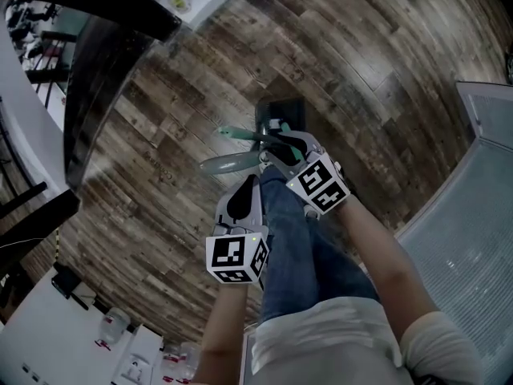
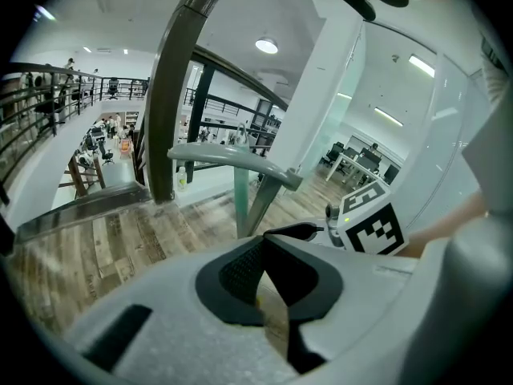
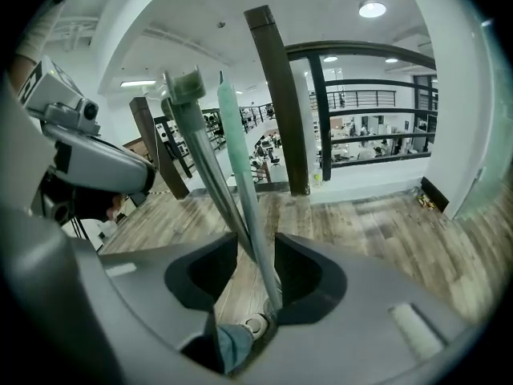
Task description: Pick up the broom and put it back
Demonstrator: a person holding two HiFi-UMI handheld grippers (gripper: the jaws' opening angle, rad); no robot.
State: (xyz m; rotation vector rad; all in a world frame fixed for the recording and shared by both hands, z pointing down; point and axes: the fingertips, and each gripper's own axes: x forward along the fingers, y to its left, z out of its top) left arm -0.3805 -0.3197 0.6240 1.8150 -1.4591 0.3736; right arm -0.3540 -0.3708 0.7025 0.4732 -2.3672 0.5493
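A light green broom handle (image 3: 240, 175) and a grey capped handle (image 3: 196, 147) rise side by side between the jaws of my right gripper (image 3: 256, 251). Those jaws stand wide apart, and the pads do not press on either pole. In the head view the right gripper (image 1: 276, 147) sits over the green handle (image 1: 236, 135) and a grey handle (image 1: 228, 164), beside a dark dustpan (image 1: 282, 117) on the floor. My left gripper (image 1: 240, 199) hangs nearer my body, to the left. Its fingertips meet and hold nothing (image 2: 263, 243). It looks at the handles (image 2: 240, 203) from behind.
Brown plank floor (image 1: 160, 183) lies all round. A dark post (image 3: 280, 95) and a railing (image 1: 96, 95) stand to the left. A pale ribbed panel (image 1: 473, 239) is at the right, and white desks (image 1: 48, 335) are at lower left. My jeans leg (image 1: 292, 247) is below the grippers.
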